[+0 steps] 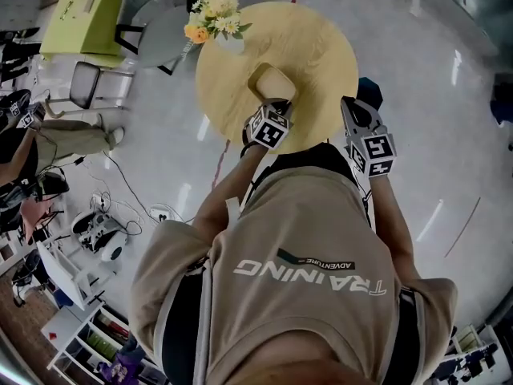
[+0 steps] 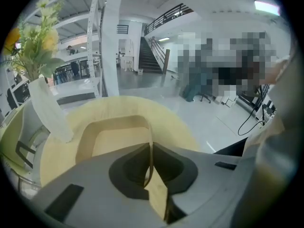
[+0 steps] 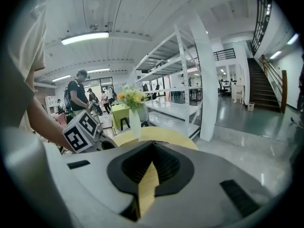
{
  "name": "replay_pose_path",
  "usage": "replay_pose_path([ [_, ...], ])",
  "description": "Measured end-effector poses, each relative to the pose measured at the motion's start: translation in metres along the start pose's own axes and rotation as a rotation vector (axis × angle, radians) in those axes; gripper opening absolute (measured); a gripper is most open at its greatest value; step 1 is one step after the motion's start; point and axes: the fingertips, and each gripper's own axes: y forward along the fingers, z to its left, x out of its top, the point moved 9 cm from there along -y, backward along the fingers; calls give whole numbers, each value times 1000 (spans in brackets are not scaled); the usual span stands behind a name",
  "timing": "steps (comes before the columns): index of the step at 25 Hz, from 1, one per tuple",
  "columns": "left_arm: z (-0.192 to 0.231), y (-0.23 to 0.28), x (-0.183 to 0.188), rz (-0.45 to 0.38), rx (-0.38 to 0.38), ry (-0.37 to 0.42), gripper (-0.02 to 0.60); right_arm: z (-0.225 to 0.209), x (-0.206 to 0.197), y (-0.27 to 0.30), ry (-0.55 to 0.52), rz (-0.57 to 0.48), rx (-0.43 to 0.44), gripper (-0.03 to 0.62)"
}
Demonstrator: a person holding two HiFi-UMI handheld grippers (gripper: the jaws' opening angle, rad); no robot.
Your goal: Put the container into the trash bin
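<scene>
Tan and thin-walled, the container [image 1: 274,81] sits at the tip of my left tool [image 1: 277,103] in the head view. It is over the round yellow surface [image 1: 321,46], on the side nearest me. From above it reads as a rounded box nearly as broad as long, so I cannot name a long axis there. It lies out ahead of the tool, toward the vase [image 1: 228,42] of flowers [image 1: 215,13] at the far edge. My right tool [image 1: 347,104] hangs by the surface's near rim, apart from the container, its tips pointing the same way.

In the left gripper view, my left tool [image 2: 151,148] is clamped on one side wall of the container [image 2: 118,144]. That wall stands as a thin upright sheet between the two jaws and runs straight away from me. The rest of the box lies left of the jaw line, mouth up, floor showing, and looks wider than deep through this lens. Whether its base touches the surface [image 2: 183,122] I cannot tell. The white vase [image 2: 50,110] stands to its left.

In the right gripper view, my right tool [image 3: 152,148] has its jaws brought together with nothing held; a thin yellowish sliver shows along the seam. Beyond them are the surface [image 3: 164,136], the vase [image 3: 135,122] and, at the left, the marker cube [image 3: 84,129] of my left tool.
</scene>
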Motion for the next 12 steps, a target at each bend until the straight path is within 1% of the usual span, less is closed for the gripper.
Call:
replay_pose_path([
  [4,-11,0,4,-33,-22,3,23,3,-11,-10,4,19,-16,3],
  [9,-25,1,0,-34,-44,-4,23,1,-23,-25,16,37,-31,3],
  [12,-34,5,1,-22,-48,1,23,-9,-22,-36,26,9,-63,3],
])
